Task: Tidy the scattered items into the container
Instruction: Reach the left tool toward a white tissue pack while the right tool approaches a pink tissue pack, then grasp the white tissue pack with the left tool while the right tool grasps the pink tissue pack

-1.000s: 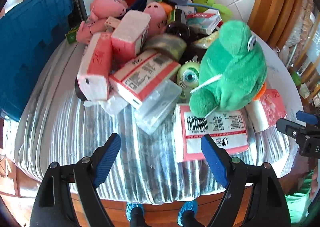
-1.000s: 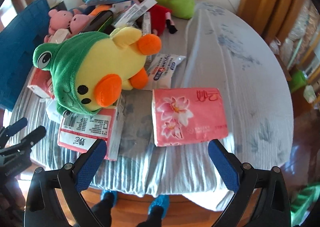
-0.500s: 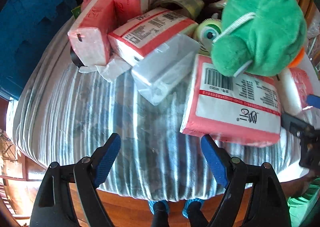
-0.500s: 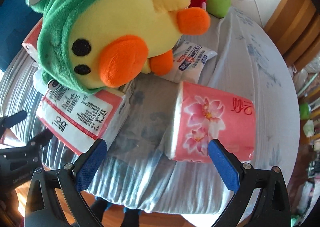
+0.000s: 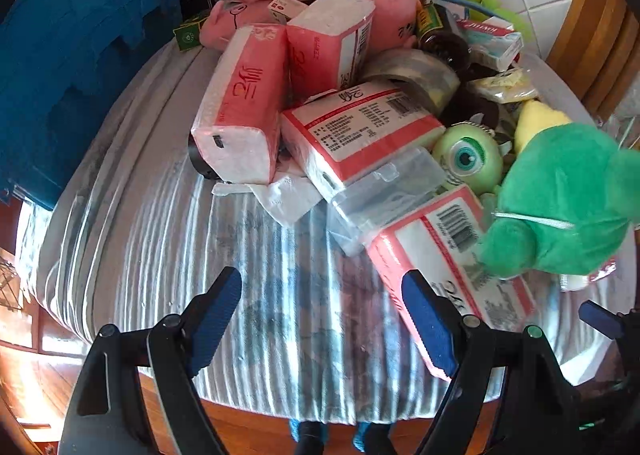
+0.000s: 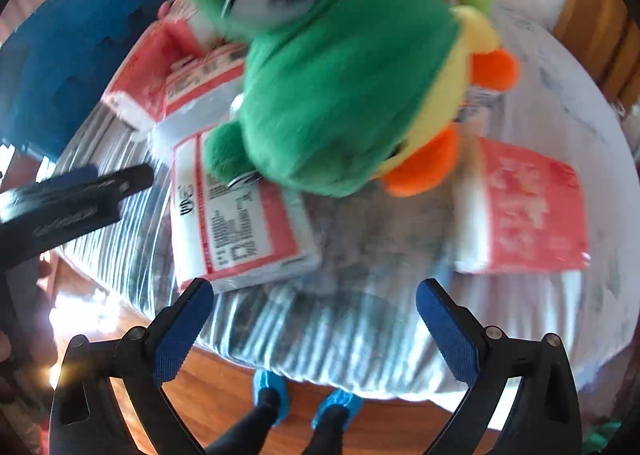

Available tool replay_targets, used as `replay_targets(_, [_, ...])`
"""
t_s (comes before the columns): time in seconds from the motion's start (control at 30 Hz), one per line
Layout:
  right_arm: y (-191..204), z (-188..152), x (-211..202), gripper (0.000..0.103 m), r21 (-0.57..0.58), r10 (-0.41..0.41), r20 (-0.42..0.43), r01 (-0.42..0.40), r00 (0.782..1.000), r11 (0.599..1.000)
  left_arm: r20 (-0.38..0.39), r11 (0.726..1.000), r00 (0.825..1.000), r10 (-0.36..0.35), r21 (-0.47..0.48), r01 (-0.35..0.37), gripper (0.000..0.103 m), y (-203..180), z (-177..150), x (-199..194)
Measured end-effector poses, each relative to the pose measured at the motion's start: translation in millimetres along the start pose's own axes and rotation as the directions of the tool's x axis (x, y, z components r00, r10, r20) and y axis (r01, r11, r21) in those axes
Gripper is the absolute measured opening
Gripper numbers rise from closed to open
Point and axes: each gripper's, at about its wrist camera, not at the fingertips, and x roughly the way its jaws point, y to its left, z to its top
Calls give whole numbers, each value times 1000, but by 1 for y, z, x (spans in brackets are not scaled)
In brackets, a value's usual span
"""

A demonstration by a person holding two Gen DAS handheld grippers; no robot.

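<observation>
Here both jaws gape empty; green-hooded yellow plush duck (image 6: 344,95) lies on a pink tissue pack (image 6: 240,231)

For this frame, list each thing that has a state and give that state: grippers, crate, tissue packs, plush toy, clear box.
Left gripper: open, empty, over the striped cloth.
Right gripper: open, empty.
Blue plastic crate: at the table's left edge, interior not visible.
Green-hooded yellow duck plush: lying on a pink-and-white tissue pack.
Floral pink tissue pack: lying apart on the cloth.
Clear plastic box: lid shut, tilted in the pile.
</observation>
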Motion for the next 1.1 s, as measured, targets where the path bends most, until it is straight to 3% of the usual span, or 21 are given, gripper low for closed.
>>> replay_targets(0.13, [-46, -4, -26, 103, 76, -99, 33, 97, 994, 992, -14, 996, 996, -85, -3, 85, 82, -39, -11, -8])
replay_targets(0.27, [-91, 3, -31, 103, 84, -98, 23, 96, 995, 992, -33, 997, 997, -75, 13, 75, 82, -80, -20, 5])
replay_targets(0.43, [-128, 22, -34, 103, 18, -64, 22, 64, 998, 998, -53, 996, 998, 33, -81, -37, 83, -103, -20, 27])
replay_targets(0.53, [-140, 39, -38, 103, -22, -23, 27, 24, 999, 999, -17, 989, 992, 122, -86, -123, 88, -117, -23, 30])
replay_targets(0.63, [-146, 49, -38, 103, -48, 26, 27, -25, 999, 999, -24, 981, 988, 153, -117, -155, 99, -119, -22, 41])
replay_targets(0.73, [-145, 53, -31, 103, -78, 37, 8, -36, 999, 996, -67, 980, 988, 141, -130, -148, 103, -113, -19, 60])
replay_targets(0.8, [-146, 54, -23, 103, -91, 22, -9, -23, 1000, 996, -74, 984, 991, 113, -130, -122, 103, -106, -20, 64])
replay_targets(0.93, [-159, 52, -7, 103, -92, -31, -48, 27, 998, 995, -59, 985, 989, 137, -94, -142, 101, -94, -27, 58])
replay_targets(1.03, [-168, 44, -8, 103, -119, 13, -57, -19, 998, 993, -40, 985, 985, 168, -36, -169, 101, -80, -38, 51])
replay_targets(1.1, [-165, 39, -9, 103, -193, 1, -55, -11, 998, 981, -43, 988, 987, 152, -22, -153, 101, -73, -40, 50])
